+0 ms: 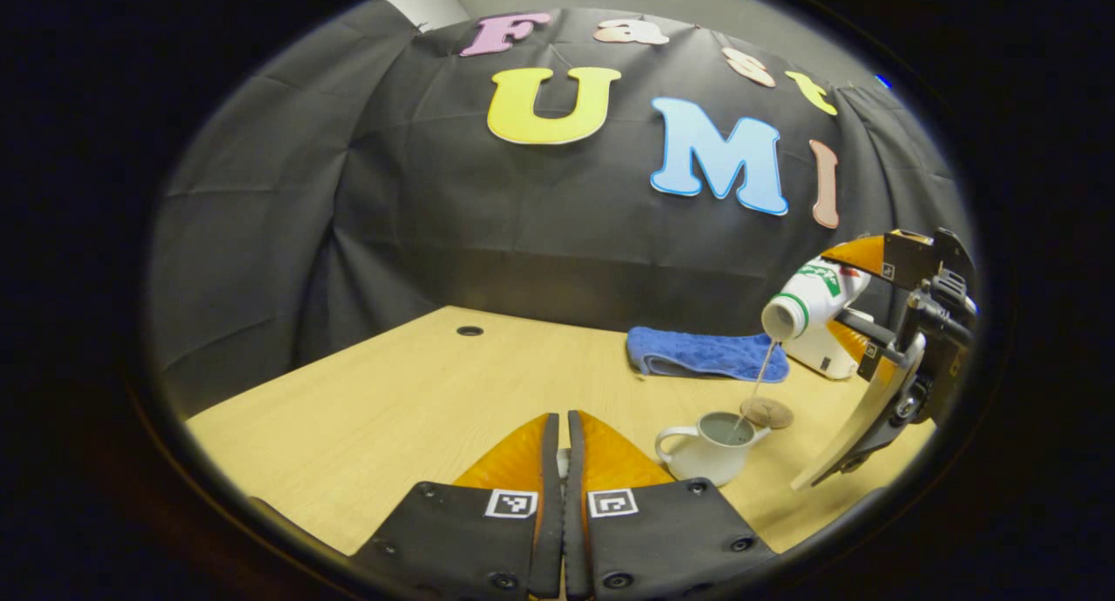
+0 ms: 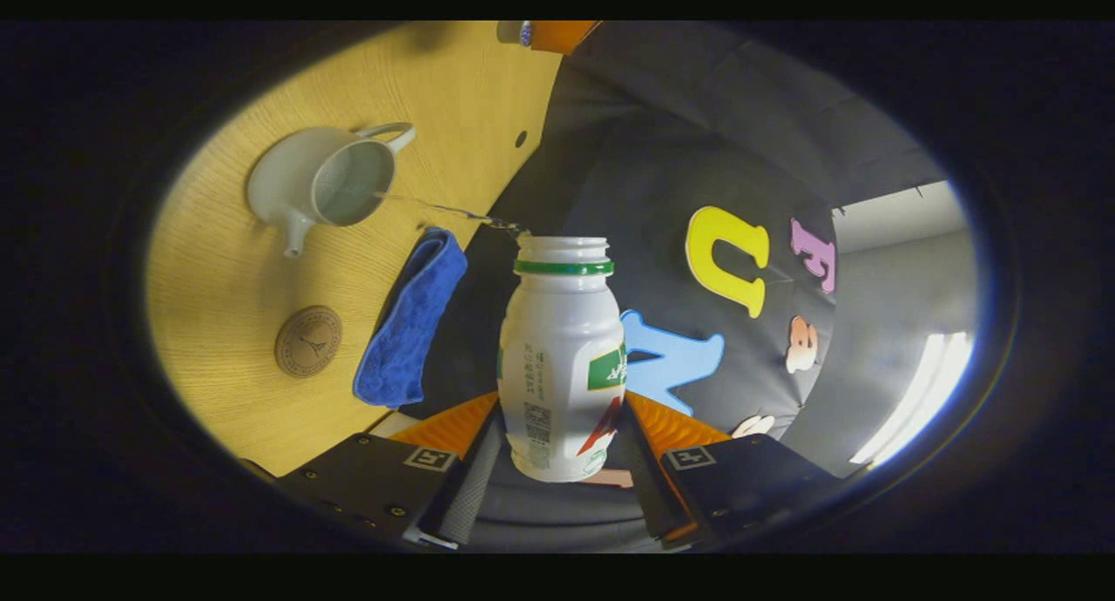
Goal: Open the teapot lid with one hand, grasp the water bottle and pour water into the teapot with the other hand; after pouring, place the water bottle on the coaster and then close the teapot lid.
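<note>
Your right tongs (image 2: 562,462) held the water bottle (image 2: 562,357) clamped between both fingers around its lower body, and you had it tipped with its long axis slanting down, mouth lowest, above and just to one side of the teapot (image 1: 710,449). A thin stream ran from the mouth into the open top of the teapot, which stood upright on the counter (image 1: 418,392) with water showing inside. In the left gripper view the coaster (image 1: 767,412) lay flat on the counter just beyond the teapot, near the tilted bottle and on the side of your right tongs (image 1: 871,322), so that hand was the nearer one for setting the bottle down. A blue cloth (image 1: 706,354) lay farther back, beside the coaster but apart from it. Your left tongs (image 1: 562,462) were drawn narrow, the fingers nearly together; something pale showed in the slit between them, possibly the lid, though I could not tell. They hung well off to the handle side of the teapot. I judged the pour under way, and the coming move would call for righting the bottle before carrying it to the coaster.
</note>
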